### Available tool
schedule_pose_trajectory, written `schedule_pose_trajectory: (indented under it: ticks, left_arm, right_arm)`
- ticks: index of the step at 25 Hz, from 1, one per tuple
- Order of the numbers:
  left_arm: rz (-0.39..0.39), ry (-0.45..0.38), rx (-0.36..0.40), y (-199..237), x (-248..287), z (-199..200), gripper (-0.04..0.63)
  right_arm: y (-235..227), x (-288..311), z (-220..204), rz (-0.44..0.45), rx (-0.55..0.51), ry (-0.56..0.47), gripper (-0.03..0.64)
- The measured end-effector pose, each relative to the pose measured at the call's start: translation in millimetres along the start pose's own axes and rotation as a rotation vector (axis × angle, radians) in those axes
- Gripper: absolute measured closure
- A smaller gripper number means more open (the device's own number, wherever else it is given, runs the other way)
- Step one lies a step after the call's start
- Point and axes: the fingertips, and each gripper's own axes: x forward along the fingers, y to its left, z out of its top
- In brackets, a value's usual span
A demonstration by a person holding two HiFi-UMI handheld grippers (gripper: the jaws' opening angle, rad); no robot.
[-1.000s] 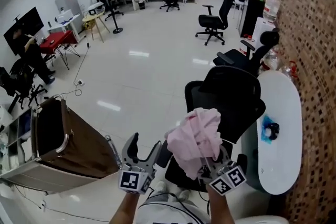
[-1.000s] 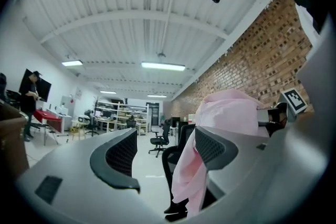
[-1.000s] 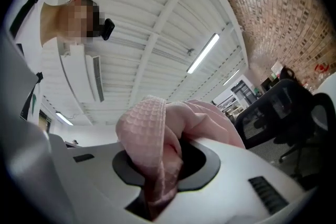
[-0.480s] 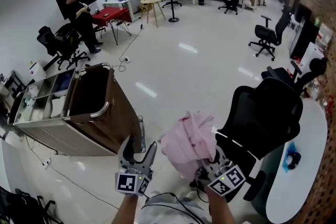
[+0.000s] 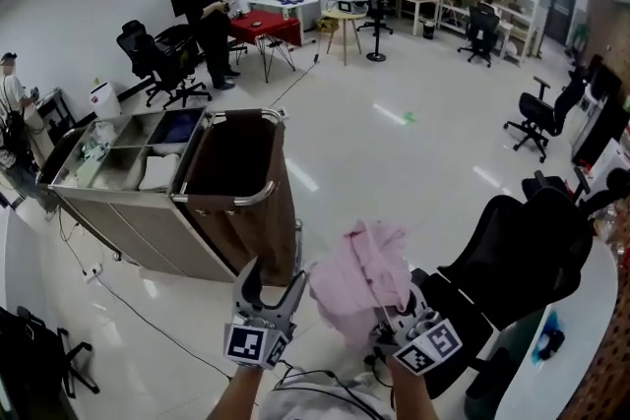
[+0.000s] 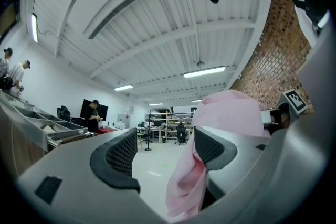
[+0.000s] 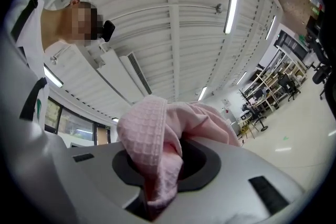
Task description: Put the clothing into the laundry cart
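Head view hides the right tool's tips under the pink garment; only its marker cube and part of its body show. The right gripper view settles it: the 2 jaws are clenched on a fold of the garment, which bunches above them and hangs below. The left tool is released, its 2 jaws apart with nothing gripped; in the left gripper view the garment shows just past its right jaw. Both forearms are cut off by the bottom edge. The white desk is cut off at the right edge, and the small blue thing on it is too small to tell. The inside of the brown cart is dark, so its contents cannot be told.

1 second ago the cart sat low at the far left, partly cut off; now it stands left of centre, just beyond the left tool. The black chair has shifted from centre to the right. The garment stays in the right tool, held up beside the cart, not in it.

Counted: 1 garment, 1 cart, 1 shelved trolley touching the cart's left side, 2 tools, 3 people in the left gripper view.
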Motion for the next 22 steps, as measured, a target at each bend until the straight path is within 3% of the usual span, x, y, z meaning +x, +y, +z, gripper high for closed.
schedule_pose_trajectory:
  ticks: [7, 15, 22]
  left_arm:
    - [0.068, 0.024, 0.009, 83, -51, -5, 0.264]
    - [0.15, 0.016, -0.031, 166, -91, -2, 0.264]
    - [0.248, -0.016, -0.003, 217, -109, 11, 0.264]
  right_arm:
    - [56, 55, -44, 0.054, 0.012, 0.035, 0.514]
    - [102, 124, -82, 0.069, 0.042, 0.058, 0.514]
    - [136, 181, -99, 0.178, 0.038, 0.086, 0.514]
